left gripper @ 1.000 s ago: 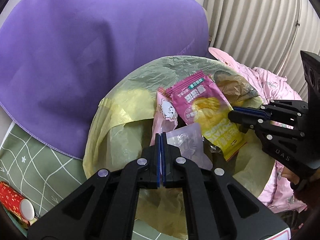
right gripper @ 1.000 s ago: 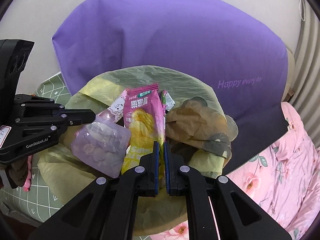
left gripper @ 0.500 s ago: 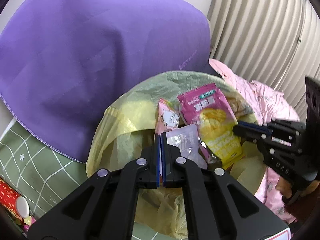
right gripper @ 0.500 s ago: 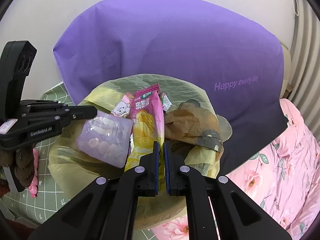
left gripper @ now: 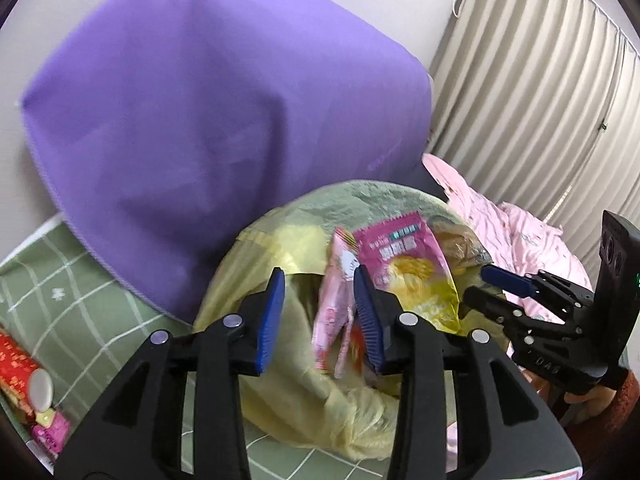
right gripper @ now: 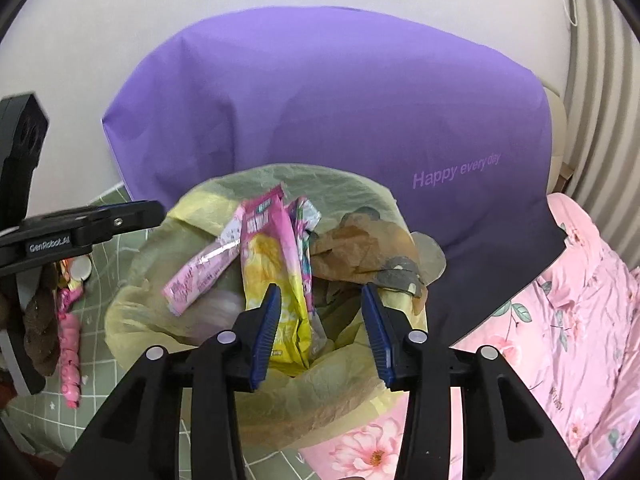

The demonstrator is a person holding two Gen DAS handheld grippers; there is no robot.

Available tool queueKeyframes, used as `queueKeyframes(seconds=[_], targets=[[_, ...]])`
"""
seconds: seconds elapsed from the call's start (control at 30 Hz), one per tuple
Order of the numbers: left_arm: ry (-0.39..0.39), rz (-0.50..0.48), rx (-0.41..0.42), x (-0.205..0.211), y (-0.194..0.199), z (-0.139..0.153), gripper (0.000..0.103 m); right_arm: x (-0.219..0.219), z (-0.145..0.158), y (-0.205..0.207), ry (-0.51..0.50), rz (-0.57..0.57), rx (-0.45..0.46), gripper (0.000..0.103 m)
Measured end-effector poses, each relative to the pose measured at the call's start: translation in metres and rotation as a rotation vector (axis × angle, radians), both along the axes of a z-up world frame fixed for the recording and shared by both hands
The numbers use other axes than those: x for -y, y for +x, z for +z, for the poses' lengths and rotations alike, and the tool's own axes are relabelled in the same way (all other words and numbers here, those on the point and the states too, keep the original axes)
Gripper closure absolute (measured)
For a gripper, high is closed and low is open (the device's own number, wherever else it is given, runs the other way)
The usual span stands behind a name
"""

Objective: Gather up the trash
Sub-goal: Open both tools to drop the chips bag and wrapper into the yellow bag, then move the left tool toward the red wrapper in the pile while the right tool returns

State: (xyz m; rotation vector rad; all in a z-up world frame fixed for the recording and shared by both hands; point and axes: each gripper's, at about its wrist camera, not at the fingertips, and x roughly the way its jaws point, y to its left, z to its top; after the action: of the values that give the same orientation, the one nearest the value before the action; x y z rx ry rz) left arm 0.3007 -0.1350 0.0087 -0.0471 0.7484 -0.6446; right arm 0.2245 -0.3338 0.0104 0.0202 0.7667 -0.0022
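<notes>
purple pillow [right gripper: 328, 112] behind yellow trash bag [right gripper: 344, 392]; pink quilt [right gripper: 580, 320] beside.

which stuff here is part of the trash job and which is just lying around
Part of the job: yellow trash bag, chip packet, pink wrapper, brown paper.
Lying about: purple pillow, pink floral quilt, curtain.

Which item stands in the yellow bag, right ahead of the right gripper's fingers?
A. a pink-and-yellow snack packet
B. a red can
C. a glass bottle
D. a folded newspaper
A: the snack packet stands upright inside the yellow bag, just ahead of the right gripper, whose jaws are opening with nothing pressed between them.
</notes>
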Motion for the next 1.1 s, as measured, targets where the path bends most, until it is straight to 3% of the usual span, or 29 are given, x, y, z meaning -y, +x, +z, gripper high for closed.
queueKeyframes(seconds=[0.2,0.5,0.77,0.97,1.1], targets=[[-0.005,0.091,0.057,-0.028,-0.025,0.011,0.065,-0.012,0.015,-0.006,-0.016,0.000,0.058,0.063],[0.018,0.298,0.106,-0.115,-0.070,0.003,0.063,-0.058,0.031,-0.006,0.049,0.077,0.133,0.062],[0.009,0.575,0.122,-0.231,-0.117,-0.014,0.061,-0.131,0.017,0.002,0.088,0.247,0.119,0.061],[0.019,0.795,0.070,-0.315,-0.144,-0.031,0.059,-0.184,0.008,0.010,0.120,0.394,0.096,0.053],[0.018,0.883,0.046,-0.352,-0.159,-0.037,0.059,-0.224,0.000,0.017,0.128,0.510,0.061,0.053]])
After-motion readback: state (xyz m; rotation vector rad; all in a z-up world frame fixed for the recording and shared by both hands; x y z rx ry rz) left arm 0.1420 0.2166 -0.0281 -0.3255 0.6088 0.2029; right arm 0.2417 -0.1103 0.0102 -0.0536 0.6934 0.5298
